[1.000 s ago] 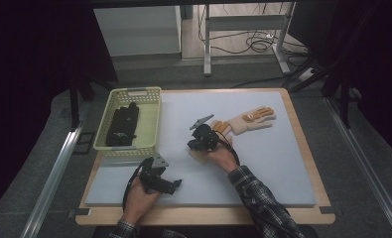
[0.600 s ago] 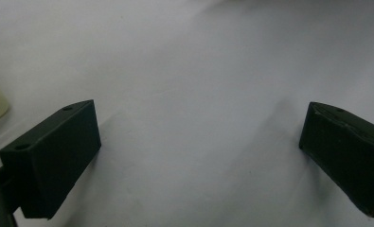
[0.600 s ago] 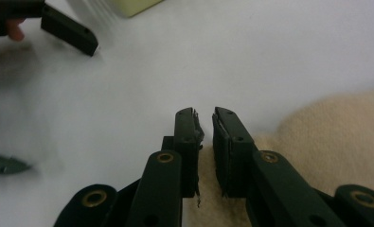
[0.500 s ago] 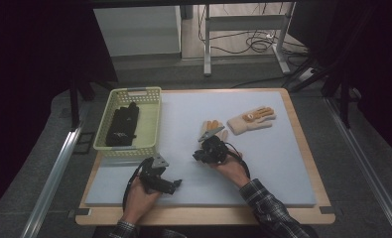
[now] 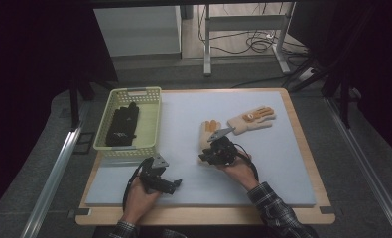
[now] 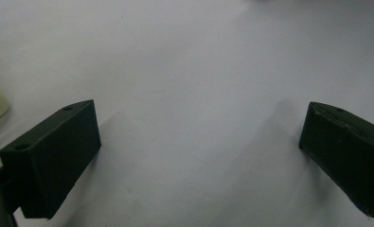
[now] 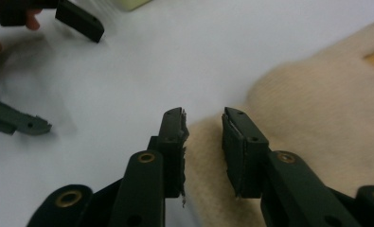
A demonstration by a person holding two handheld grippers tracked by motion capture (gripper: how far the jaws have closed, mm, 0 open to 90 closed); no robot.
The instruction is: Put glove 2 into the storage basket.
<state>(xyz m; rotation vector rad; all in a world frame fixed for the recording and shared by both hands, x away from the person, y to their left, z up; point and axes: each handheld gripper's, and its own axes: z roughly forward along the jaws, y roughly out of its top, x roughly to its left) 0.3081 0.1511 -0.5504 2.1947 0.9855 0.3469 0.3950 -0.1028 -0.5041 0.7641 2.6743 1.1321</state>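
Two cream gloves (image 5: 209, 134) near right gripper (image 5: 208, 157)

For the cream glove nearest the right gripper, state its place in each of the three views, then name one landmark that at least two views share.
High view: the near cream glove lies mid-table, just beyond the right gripper.
Left gripper view: not in this picture.
Right gripper view: the glove spreads across the right half, its cuff edge between the two black fingers.
Shared landmark: the yellow basket, at top centre of the right gripper view.
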